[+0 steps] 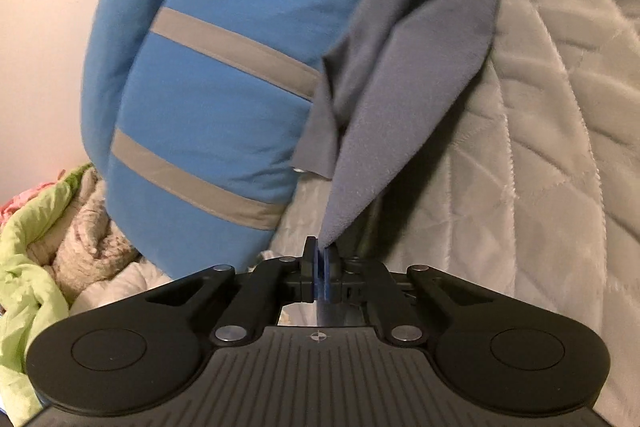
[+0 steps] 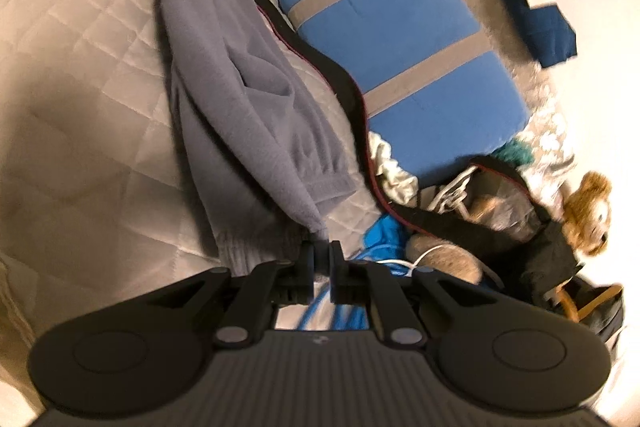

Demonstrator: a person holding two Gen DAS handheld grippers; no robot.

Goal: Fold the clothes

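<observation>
A grey fleece garment hangs stretched above a quilted bedcover. My left gripper is shut on one corner of it, the cloth pinched between the blue pads. In the right wrist view the same grey garment runs away from me in loose folds, with an elastic cuff near the fingers. My right gripper is shut on its near edge. The garment's far end is out of view in both frames.
A blue pillow with grey stripes lies beside the garment, also in the right wrist view. A green cloth and beige fleece pile sit at left. A black red-trimmed item, cables and a stuffed toy crowd the right.
</observation>
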